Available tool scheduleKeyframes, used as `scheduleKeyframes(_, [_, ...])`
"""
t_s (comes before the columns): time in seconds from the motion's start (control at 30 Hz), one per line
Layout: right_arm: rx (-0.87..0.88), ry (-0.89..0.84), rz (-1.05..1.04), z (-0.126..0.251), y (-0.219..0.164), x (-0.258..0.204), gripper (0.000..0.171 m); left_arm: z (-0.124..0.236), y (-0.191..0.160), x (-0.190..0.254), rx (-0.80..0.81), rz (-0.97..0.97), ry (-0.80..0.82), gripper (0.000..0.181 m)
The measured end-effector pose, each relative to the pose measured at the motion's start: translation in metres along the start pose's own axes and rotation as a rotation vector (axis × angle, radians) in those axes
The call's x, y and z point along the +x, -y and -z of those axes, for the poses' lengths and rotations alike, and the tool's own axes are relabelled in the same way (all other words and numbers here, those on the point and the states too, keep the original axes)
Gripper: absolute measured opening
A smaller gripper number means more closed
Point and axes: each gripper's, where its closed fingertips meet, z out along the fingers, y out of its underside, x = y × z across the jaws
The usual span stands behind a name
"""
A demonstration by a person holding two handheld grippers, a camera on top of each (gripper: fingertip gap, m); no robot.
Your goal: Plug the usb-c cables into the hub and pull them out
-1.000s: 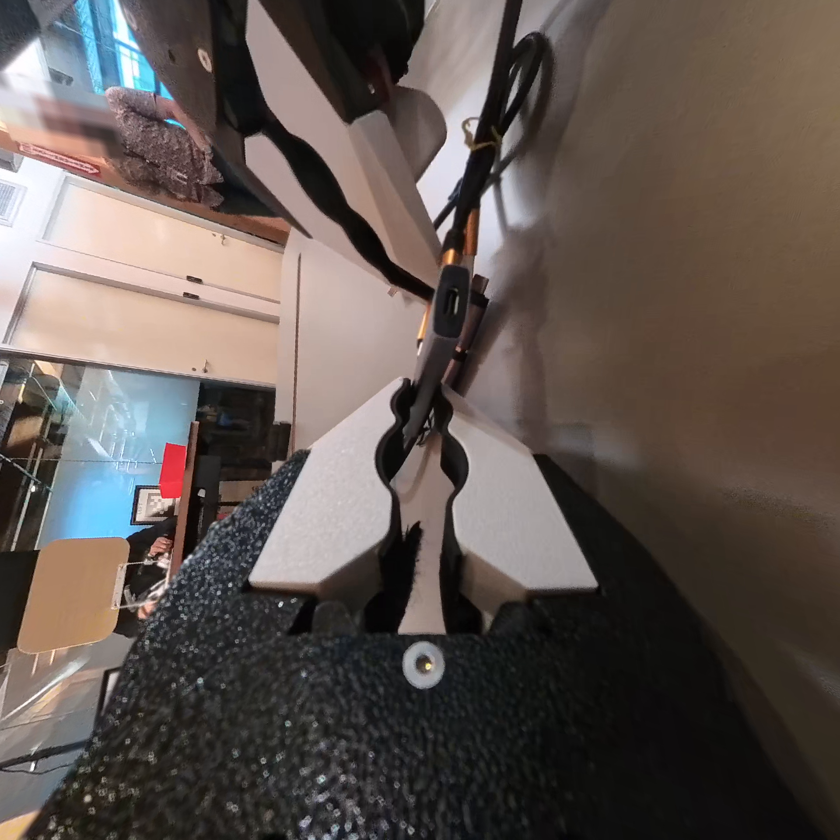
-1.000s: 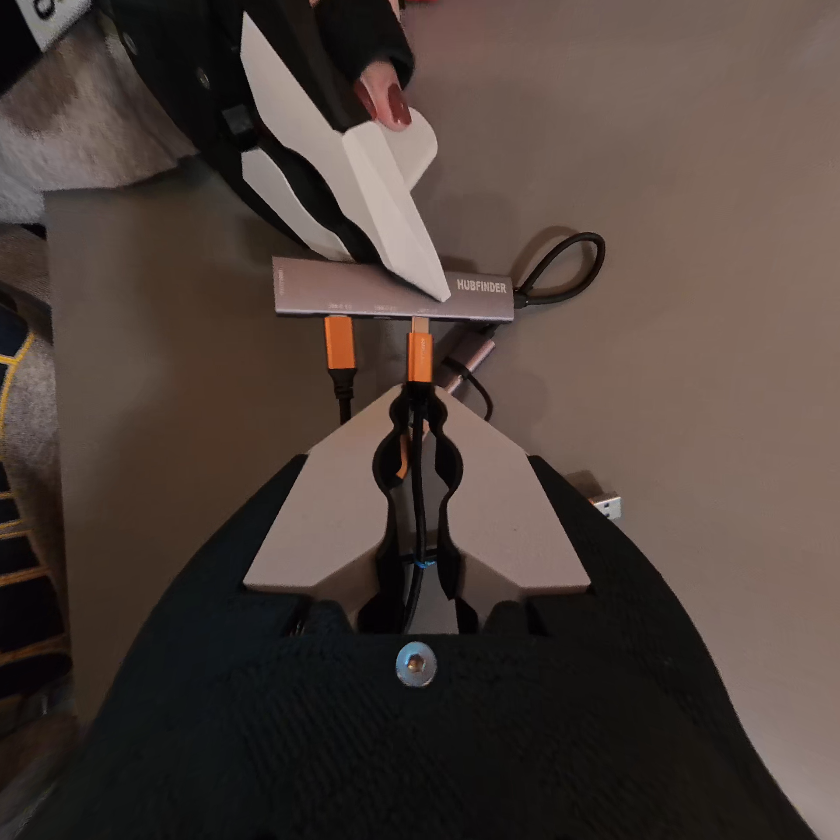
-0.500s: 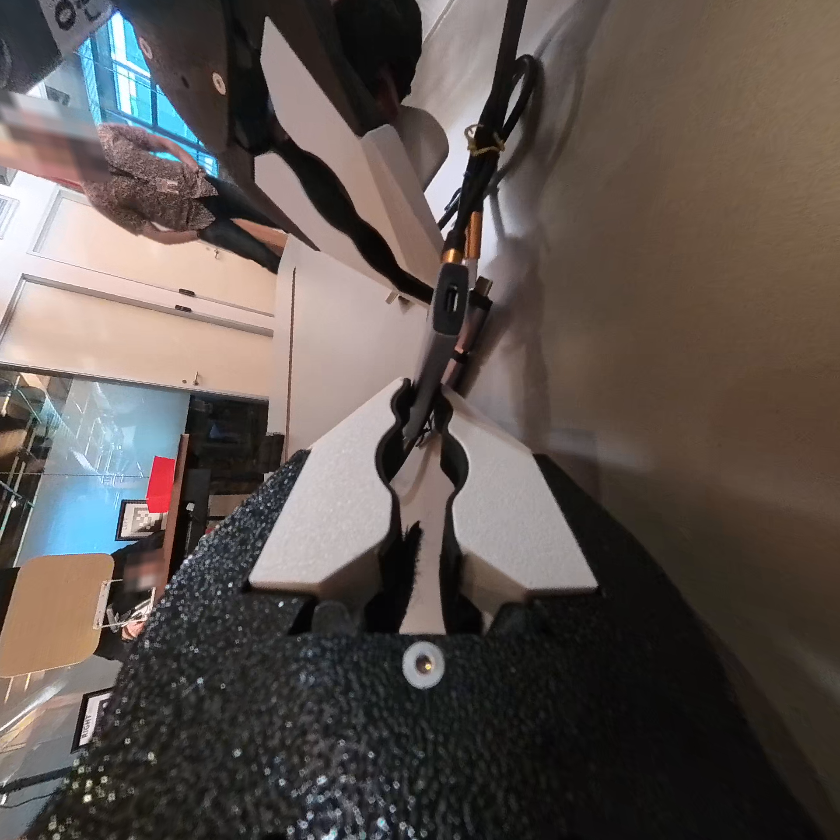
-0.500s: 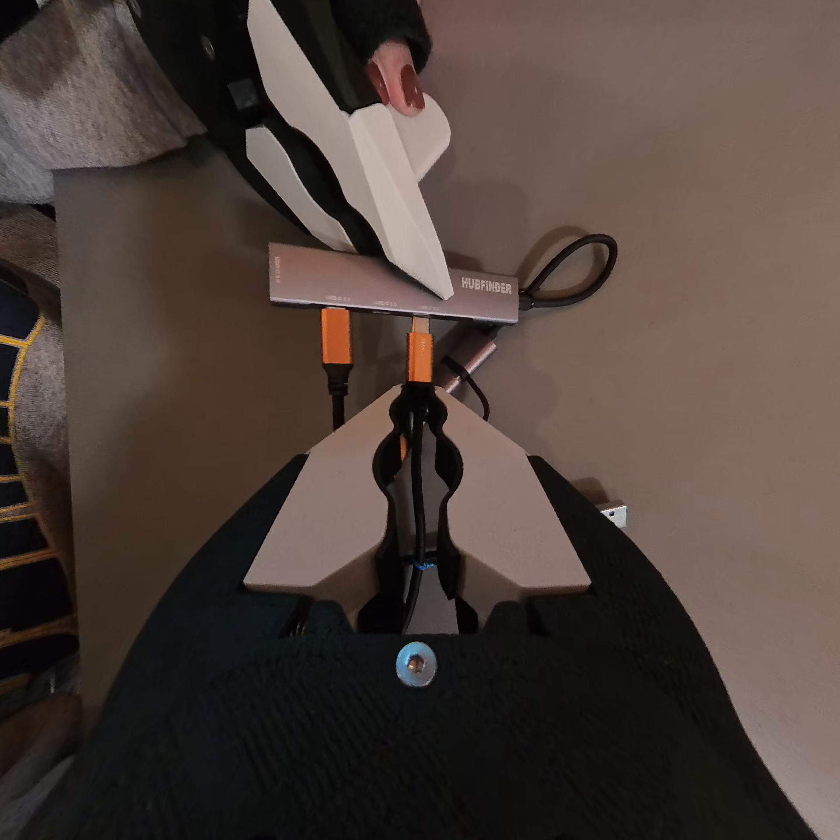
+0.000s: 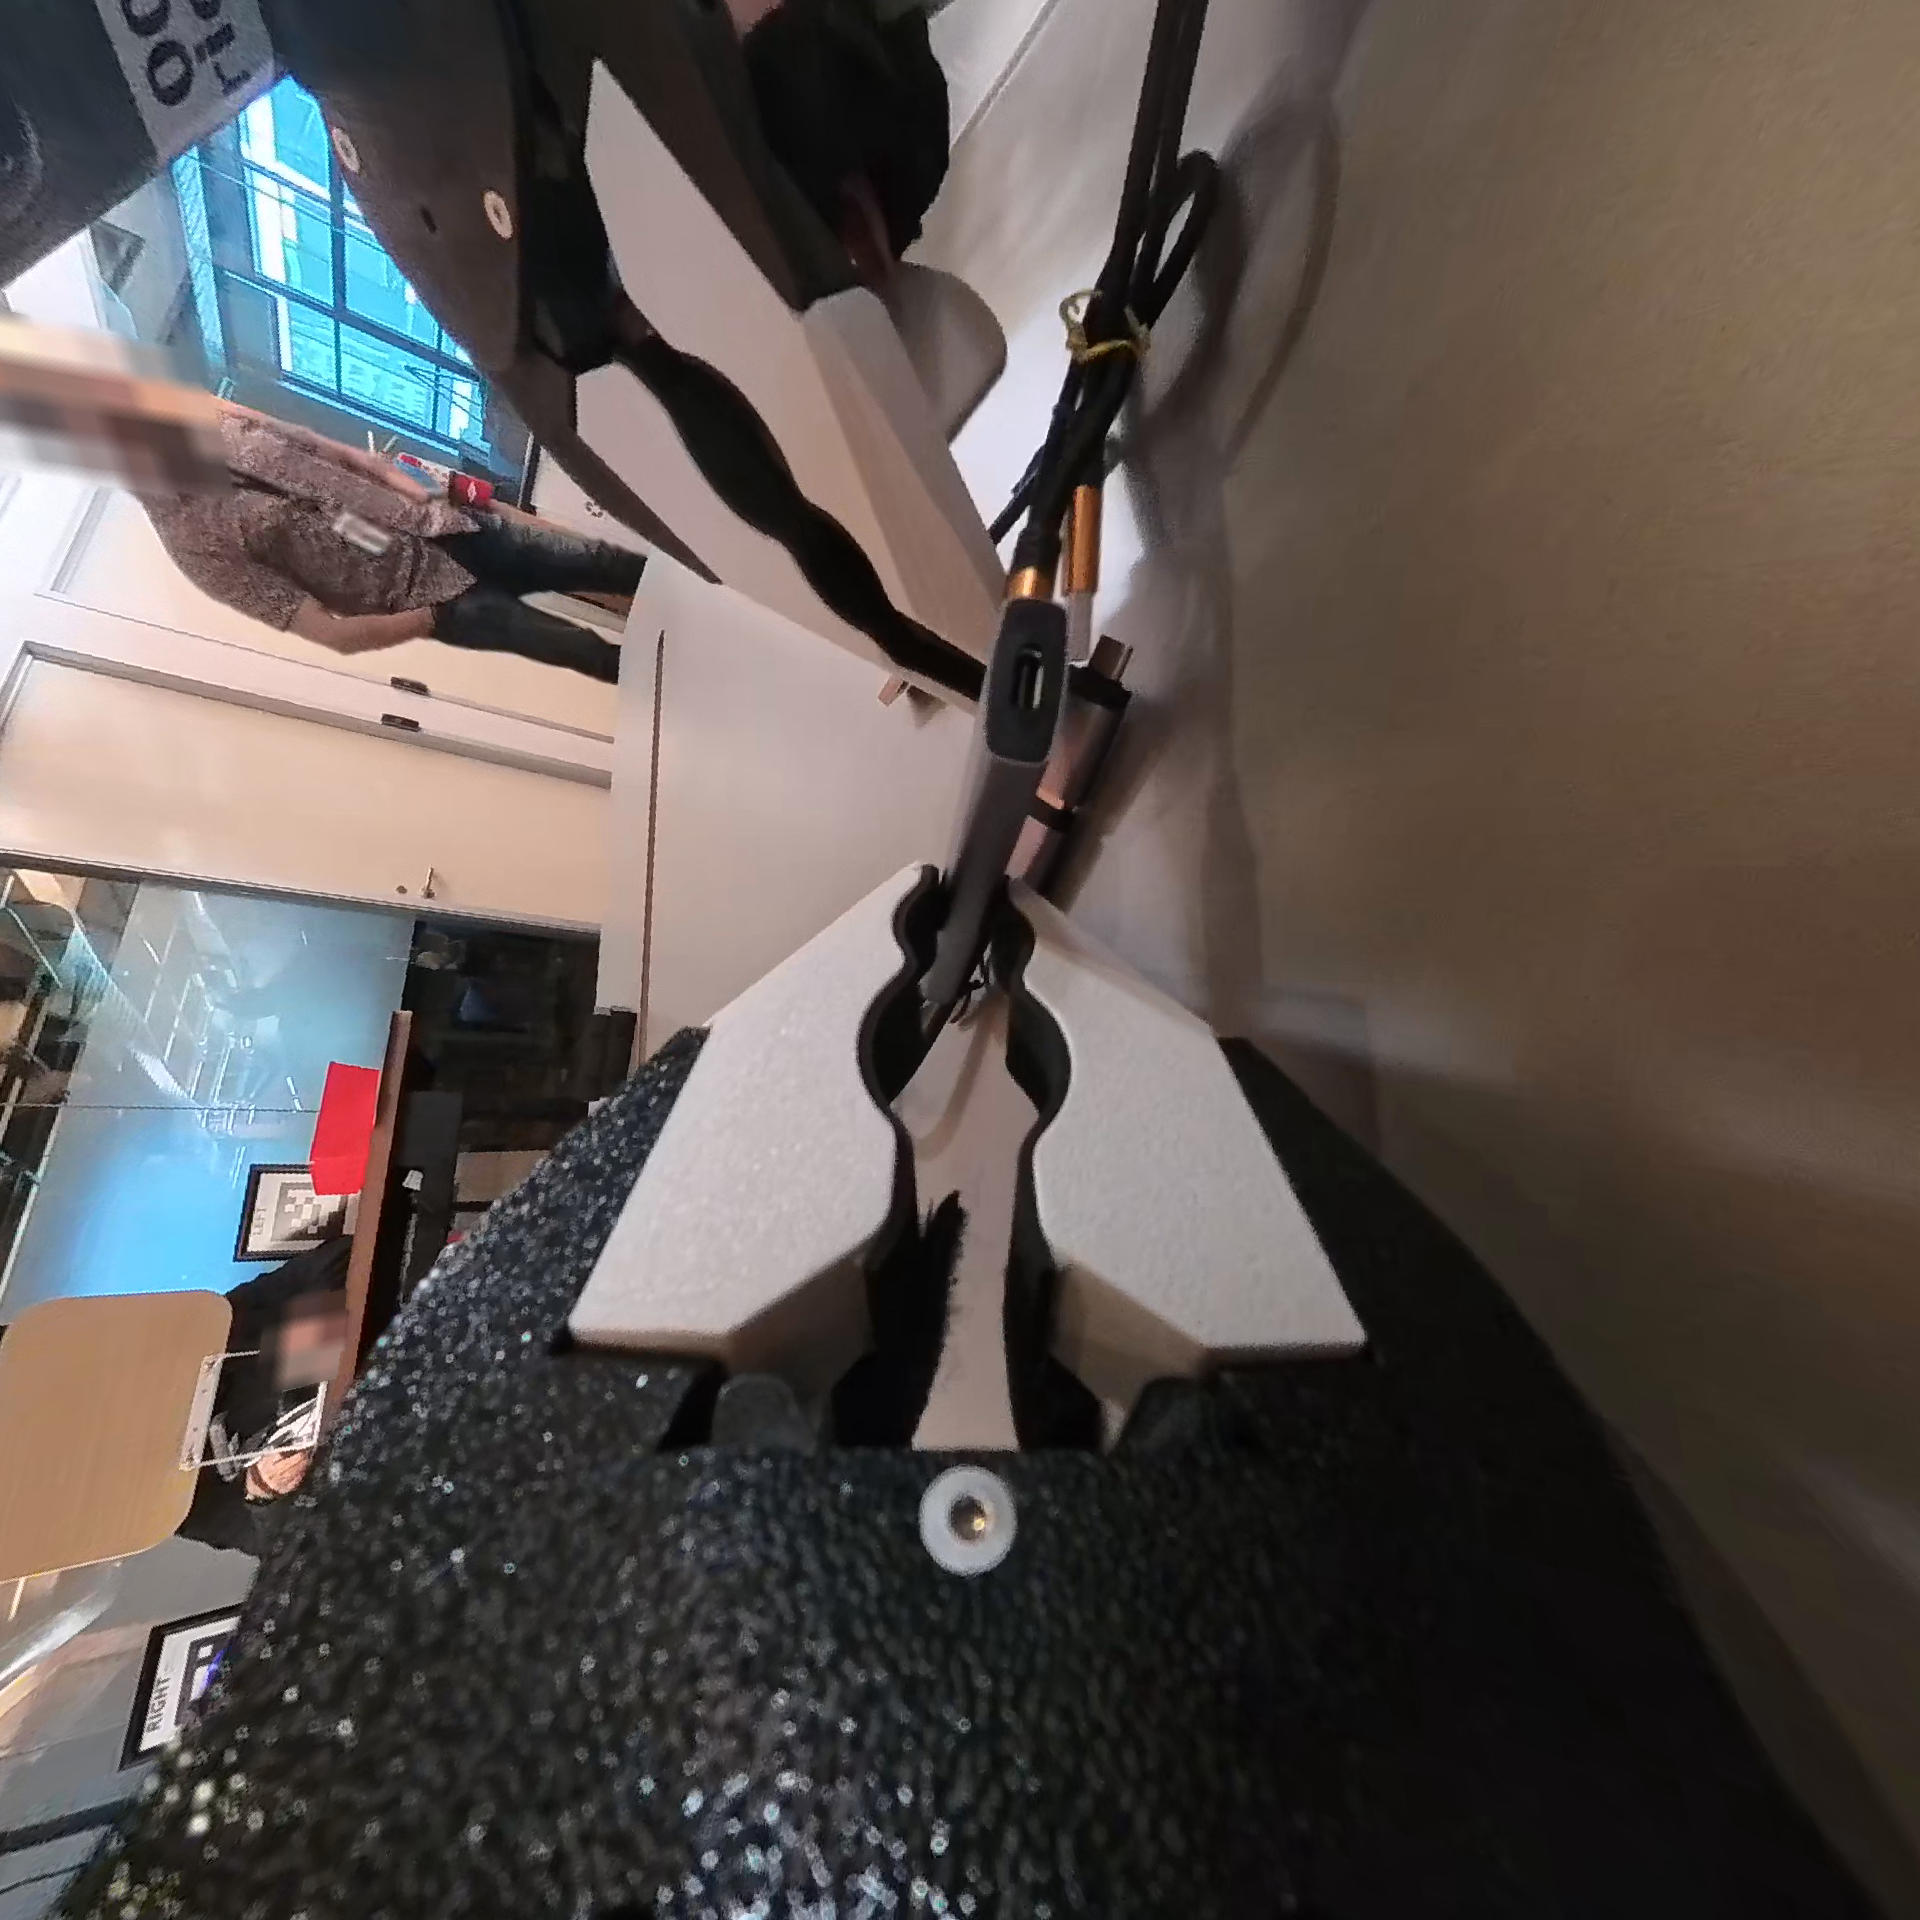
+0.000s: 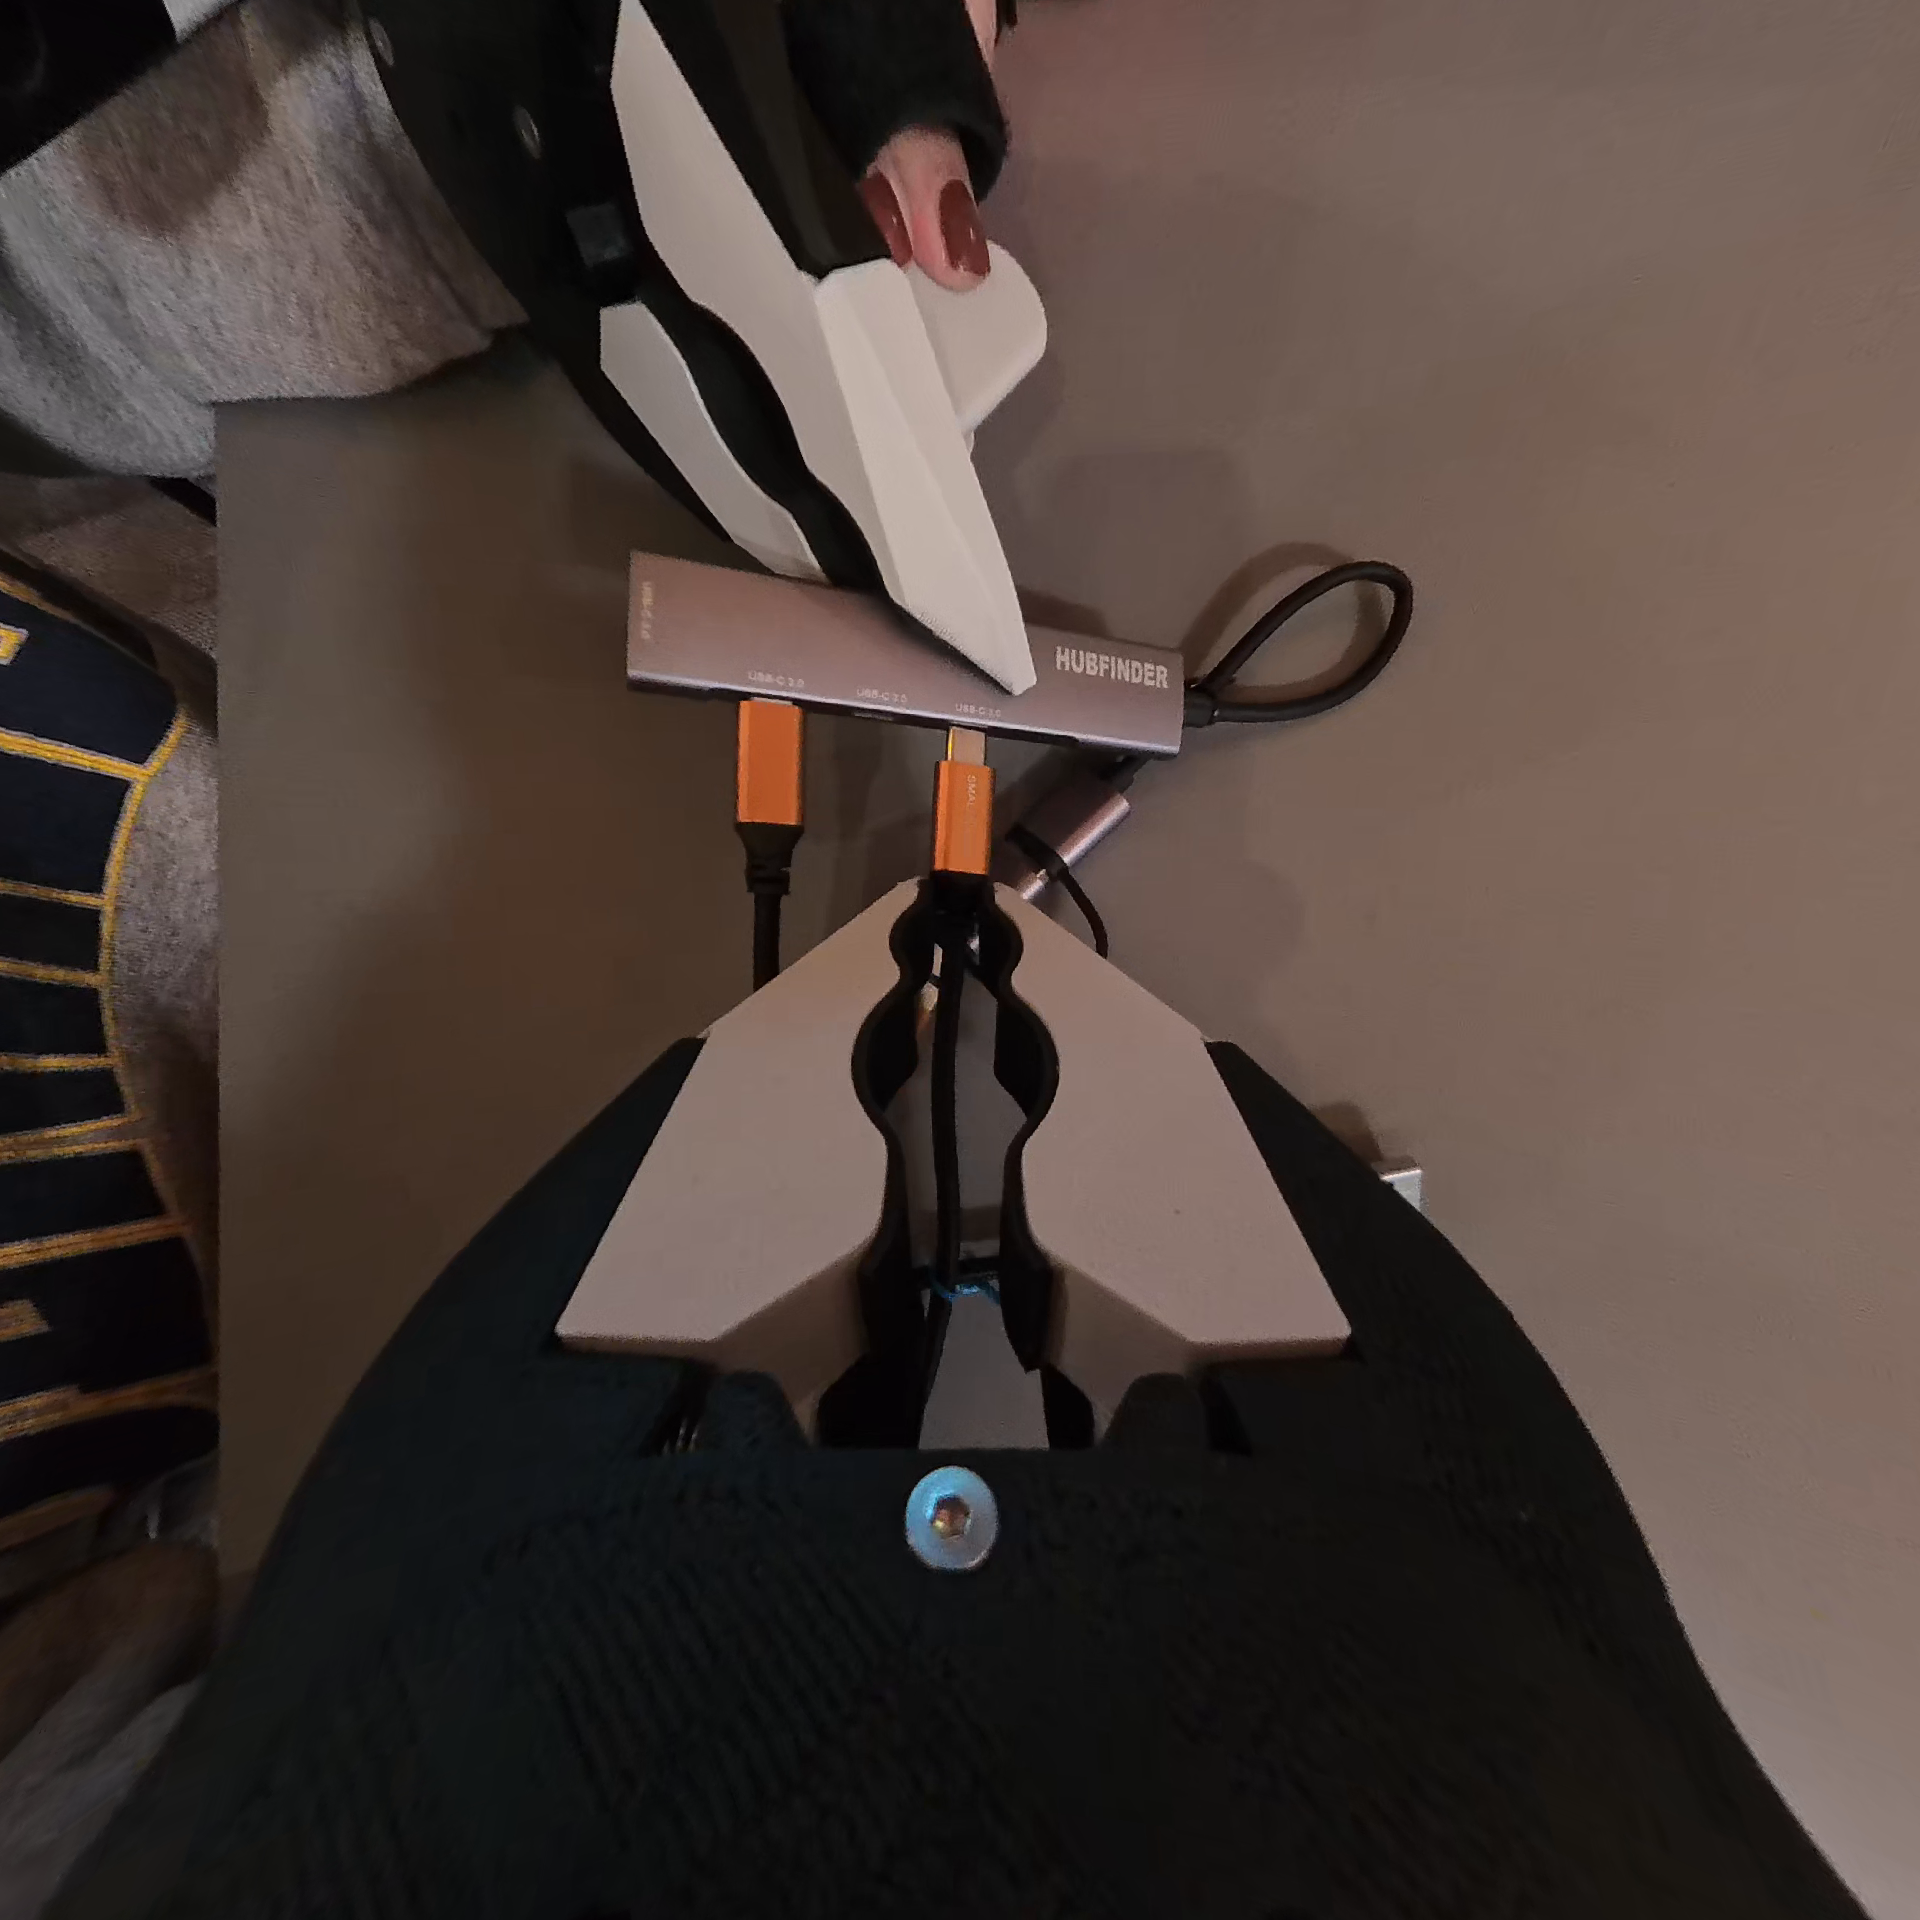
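Note:
A grey usb hub lies across the grey table. My left gripper is shut on the hub's end, seen end-on in the left wrist view. It also shows in the right wrist view, pressed on the hub's top. My right gripper is shut on the black cable just behind an orange usb-c plug. The plug's metal tip shows at the hub's right port. A second orange plug sits fully in the left port. The right gripper's white fingers show in the left wrist view.
The hub's own black cable loops at the right, with a grey connector beside it. A silver usb plug lies right of my right gripper. The table edge is at the left. Tied black cables run away. My right fingertips sit around 4 cm from my left ones.
The hub and my left gripper shifted very slightly away from my right gripper. Both grips stay the same, and the plug's metal tip shows throughout.

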Motion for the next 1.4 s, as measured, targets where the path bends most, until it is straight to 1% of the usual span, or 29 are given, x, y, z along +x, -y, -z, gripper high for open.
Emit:
scheduleKeyframes(0.27, [0.014,0.036,-0.019,0.0010,-0.0007,-0.0023,0.006,-0.0007,0.0025,0.0010,0.003,-0.008,-0.008,0.007])
scheduleKeyframes(0.97, [0.027,0.053,-0.031,0.0014,-0.0024,-0.0020,0.007,-0.0089,0.0035,0.0060,0.018,-0.019,-0.010,0.007])
scheduleKeyframes(1.4, [0.032,0.043,-0.001,0.0007,-0.0030,-0.0007,0.007,-0.0053,0.0005,0.0039,0.036,0.026,-0.024,0.007])
